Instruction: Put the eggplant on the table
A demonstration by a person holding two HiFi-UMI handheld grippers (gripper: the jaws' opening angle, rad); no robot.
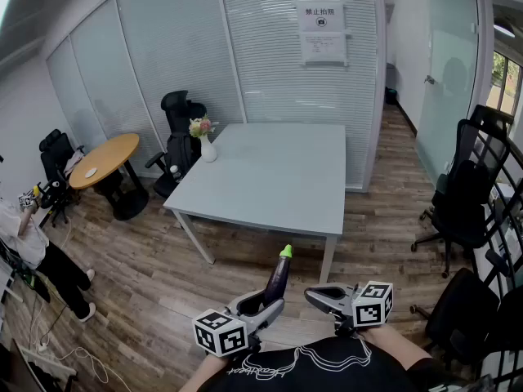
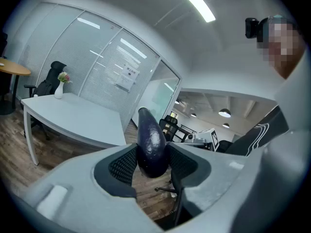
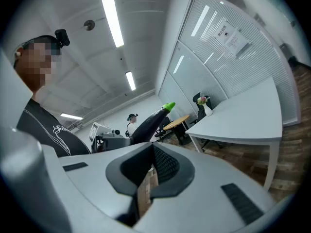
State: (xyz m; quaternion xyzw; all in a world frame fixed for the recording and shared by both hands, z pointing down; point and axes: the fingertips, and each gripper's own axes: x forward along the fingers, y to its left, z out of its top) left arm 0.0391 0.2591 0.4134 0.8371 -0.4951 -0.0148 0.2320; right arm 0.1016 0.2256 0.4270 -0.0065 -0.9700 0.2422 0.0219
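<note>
A dark purple eggplant (image 1: pixel 276 280) with a green stem stands upright, and my left gripper (image 1: pixel 260 305) is shut on its lower end. In the left gripper view the eggplant (image 2: pixel 150 142) fills the space between the two pads of the left gripper (image 2: pixel 151 163). My right gripper (image 1: pixel 320 296) hangs just to the right of it, shut with nothing in it. In the right gripper view, the eggplant (image 3: pixel 149 122) rises past the right gripper (image 3: pixel 151 173). The light grey table (image 1: pixel 278 178) lies ahead across the wooden floor, apart from both grippers.
A white vase of flowers (image 1: pixel 207 141) stands on the table's far left corner. Black office chairs (image 1: pixel 462 202) are at the right, another (image 1: pixel 181 133) behind the table. A round wooden table (image 1: pixel 105 160) and a person (image 1: pixel 33 256) are at the left. Glass walls close the back.
</note>
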